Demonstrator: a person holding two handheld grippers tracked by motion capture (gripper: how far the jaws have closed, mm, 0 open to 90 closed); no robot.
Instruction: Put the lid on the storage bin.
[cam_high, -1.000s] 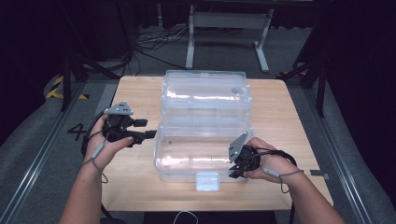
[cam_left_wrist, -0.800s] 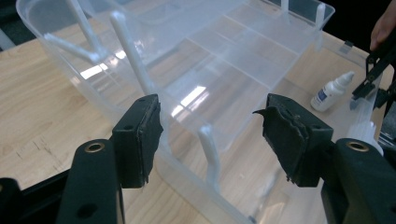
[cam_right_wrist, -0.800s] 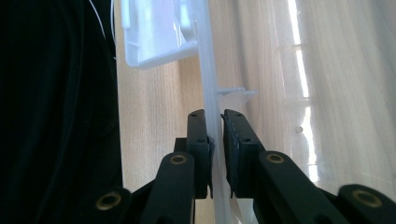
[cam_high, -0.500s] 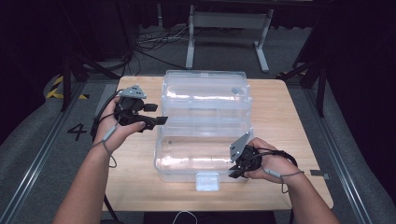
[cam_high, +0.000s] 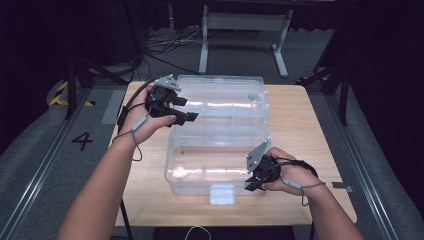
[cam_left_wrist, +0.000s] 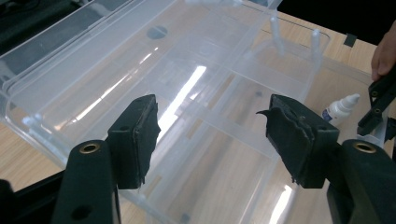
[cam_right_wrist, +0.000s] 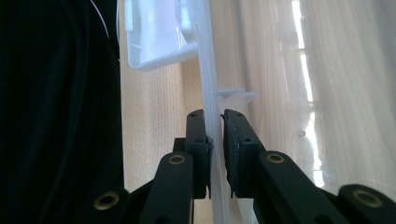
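Box: a big clear plastic storage box (cam_high: 220, 160) sits in the middle of the wooden worktop (cam_high: 310, 125). It is open. Its lid (cam_high: 220, 97) lies flat on the far side, joined to the box.
Latch: a small clear latch (cam_high: 222, 194) hangs on the near wall of the box, at the middle.
Right gripper: the right gripper (cam_high: 251, 184) is at the near right corner of the box. In the right gripper view its jaws are close together, with the thin clear wall (cam_right_wrist: 212, 140) of the box pinched between the pads.
Left gripper: the left gripper (cam_high: 186, 110) is held up over the far left part of the box, by the lid. Its jaws have just been opening. In the left gripper view they stand wide apart with nothing between them, and the clear lid shows past them.
Little bottle: a small white dropper bottle (cam_left_wrist: 340, 108) shows in the left gripper view, past the box, near the other hand (cam_left_wrist: 384, 56).
Hands: each hand holds one gripper, and the arms come in from the near side.
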